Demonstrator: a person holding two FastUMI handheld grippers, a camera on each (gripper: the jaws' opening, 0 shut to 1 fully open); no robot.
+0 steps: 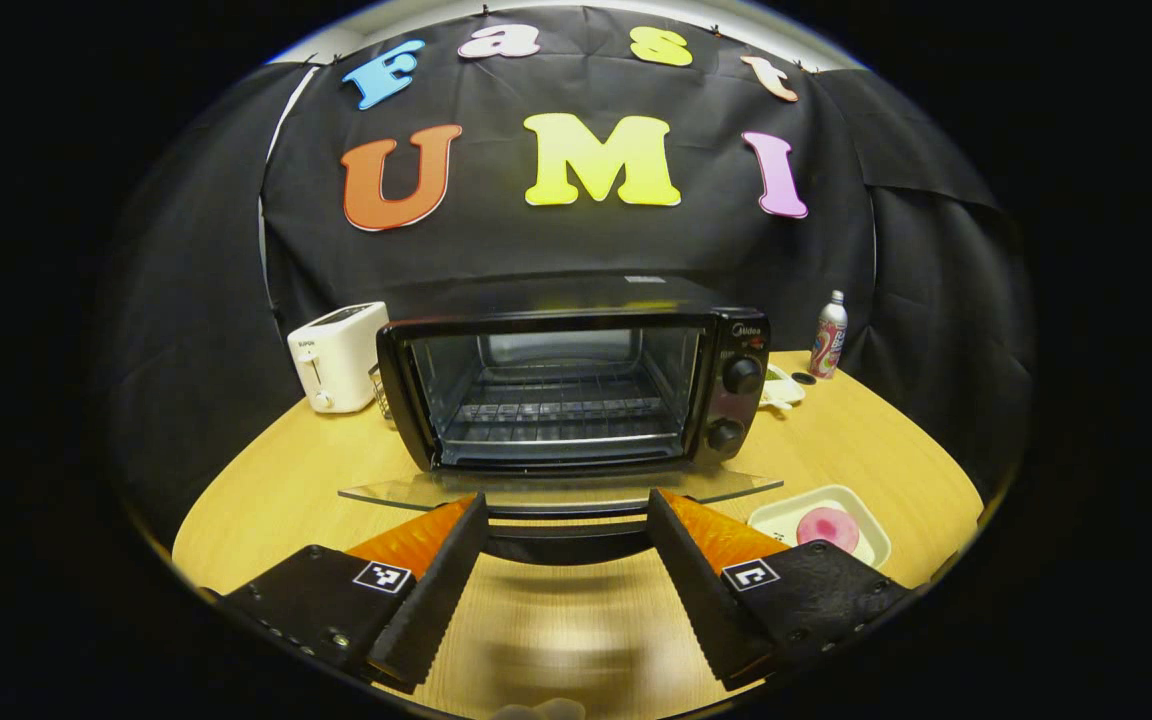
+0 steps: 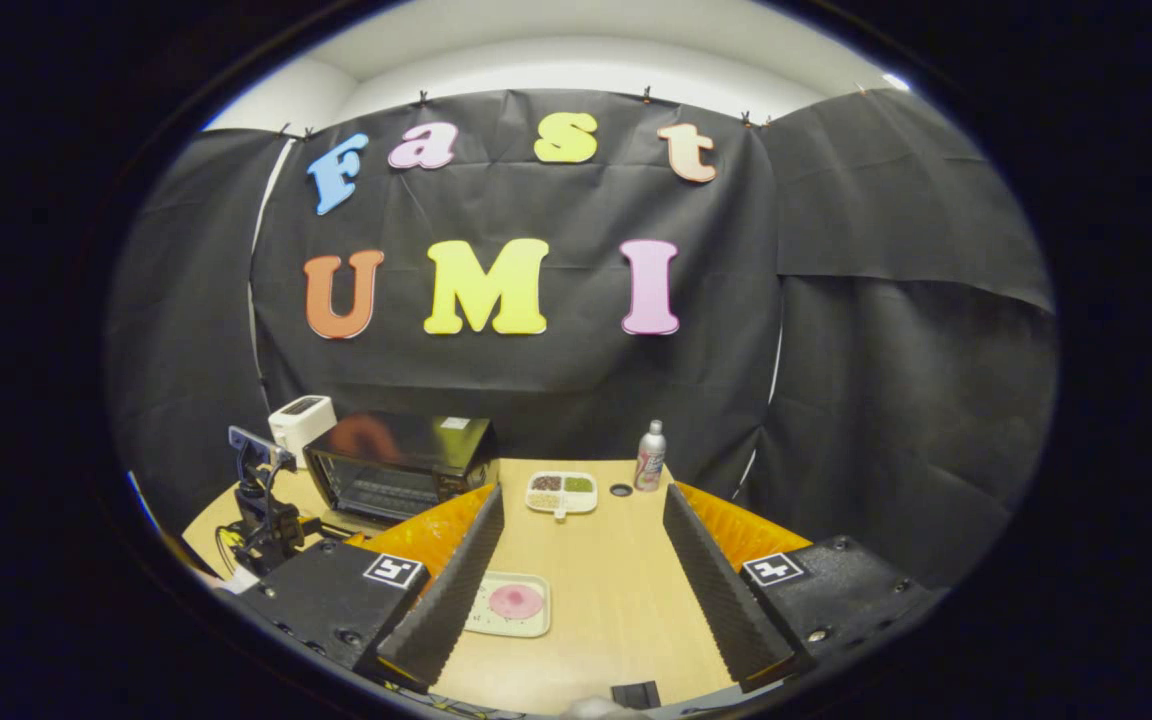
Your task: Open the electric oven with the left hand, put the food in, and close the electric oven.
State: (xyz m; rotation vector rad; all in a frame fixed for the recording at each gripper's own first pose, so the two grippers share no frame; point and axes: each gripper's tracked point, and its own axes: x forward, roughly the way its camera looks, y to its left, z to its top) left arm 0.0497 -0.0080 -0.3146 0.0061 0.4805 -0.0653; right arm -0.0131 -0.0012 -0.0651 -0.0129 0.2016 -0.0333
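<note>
- Black oven (image 1: 576, 385) stands mid-counter, its glass door (image 1: 561, 490) dropped flat toward the near side and the wire rack (image 1: 561, 412) inside bare.
- Left tongs (image 1: 566, 560) hang just in front of the door's near edge with the fingers apart and nothing between them; whether they touch the door's handle I cannot tell.
- A pink round food piece (image 1: 826, 527) lies on a pale tray (image 1: 786, 515) on the counter (image 1: 866, 450), near and right of the oven, just beside the left tongs' right finger.
- In the right gripper view the same tray (image 2: 536, 620) sits between the spread fingers of the right tongs (image 2: 584, 580), which stand above the counter, apart and holding nothing.
- That view has the oven (image 2: 401, 465) at far left, with the left gripper's body (image 2: 261, 515) in front of it.
- A white toaster (image 1: 336, 355) stands left of the oven.
- A bottle (image 1: 829, 335) stands far right, by the cloth wall.
- A divided dish (image 2: 562, 492) with dark and green fillings lies far, between oven and bottle.
</note>
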